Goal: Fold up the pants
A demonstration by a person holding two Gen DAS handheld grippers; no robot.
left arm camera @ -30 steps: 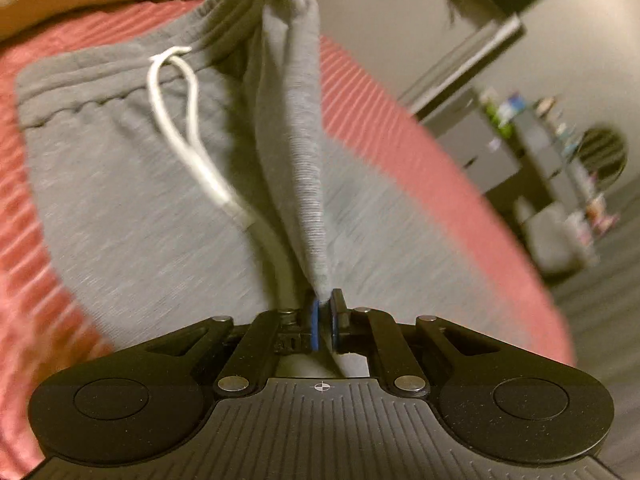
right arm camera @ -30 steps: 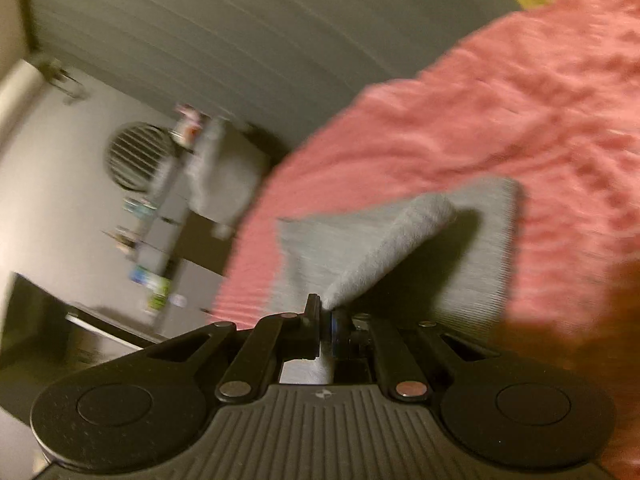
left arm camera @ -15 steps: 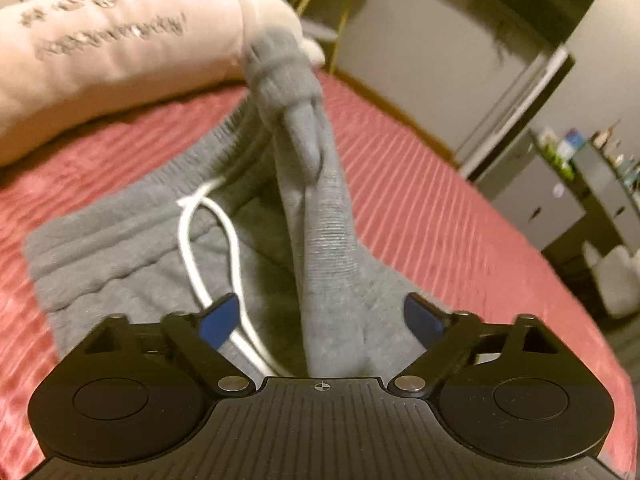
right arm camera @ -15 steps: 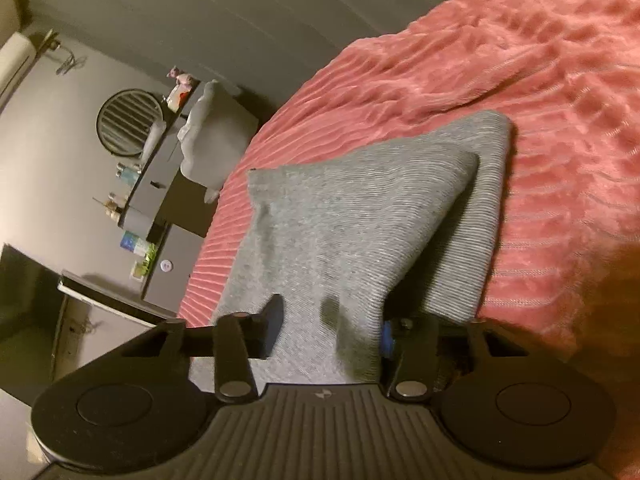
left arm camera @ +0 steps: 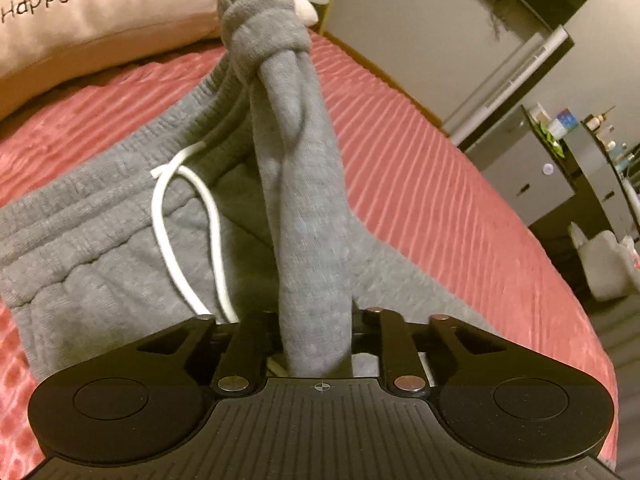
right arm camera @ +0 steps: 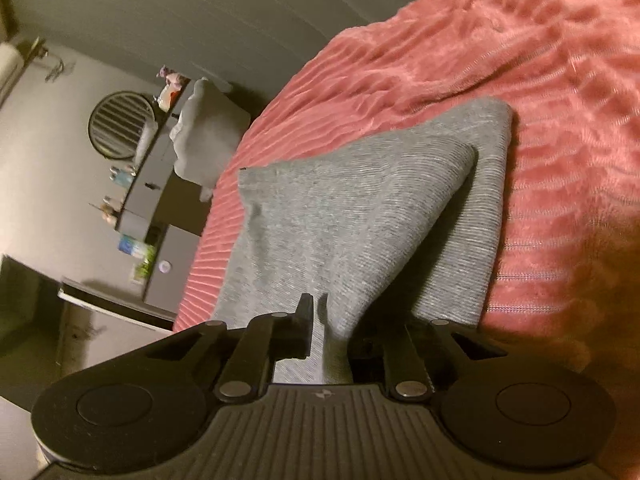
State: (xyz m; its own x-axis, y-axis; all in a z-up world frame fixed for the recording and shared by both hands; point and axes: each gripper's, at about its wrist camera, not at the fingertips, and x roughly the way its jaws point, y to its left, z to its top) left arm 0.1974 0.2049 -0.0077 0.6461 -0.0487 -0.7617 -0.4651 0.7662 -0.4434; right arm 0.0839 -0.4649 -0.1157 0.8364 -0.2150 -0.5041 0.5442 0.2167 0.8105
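Observation:
Grey sweatpants [left arm camera: 88, 248] with a white drawstring [left arm camera: 180, 216] lie on a red ribbed bedspread [left arm camera: 420, 184]. In the left wrist view a raised ridge of grey fabric [left arm camera: 304, 216] runs from the waistband down between the fingers of my left gripper [left arm camera: 314, 336], which is closed on it. In the right wrist view the folded pant leg [right arm camera: 352, 216] lies on the bedspread [right arm camera: 560, 120], and a lifted fold sits between the fingers of my right gripper [right arm camera: 330, 332], closed on it.
A pink pillow with "Happy every-day!" lettering [left arm camera: 88, 4] lies at the head of the bed. Beyond the bed edge stand grey cabinets with bottles [left arm camera: 560, 160], a round mirror [right arm camera: 118, 124] and a grey floor.
Both grippers were shut on cloth a second ago, opened wide half a second ago, and have now closed again on deeper folds of the pants. Both wrists have tilted.

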